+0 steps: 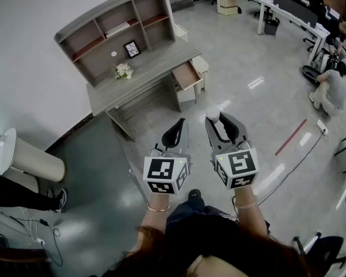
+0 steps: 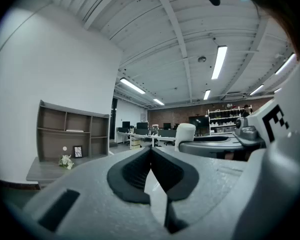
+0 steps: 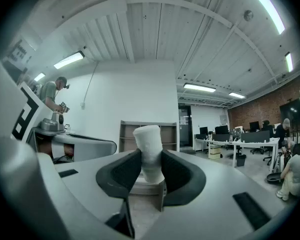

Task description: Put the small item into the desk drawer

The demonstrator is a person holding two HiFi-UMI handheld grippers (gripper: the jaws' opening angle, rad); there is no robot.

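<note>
We judge the small white matte cylinder (image 3: 149, 149) to be light and fairly stiff, with a chalky skin unlikely to slip. The lower half of its side is the sensible place to pinch. Our right claw (image 3: 150, 170) does just that: its dark pads press both flanks, and the cylinder stands upright between them. Our left claw (image 2: 151, 159) is closed on nothing. The open drawer (image 1: 185, 75) of the grey wooden desk (image 1: 139, 81) lies well apart from us, across the floor.

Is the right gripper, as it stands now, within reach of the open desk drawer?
Probably not. The right gripper, holding the white item, hangs over bare floor well short of the drawer. Nothing blocks the path, but it must be carried closer.
</note>
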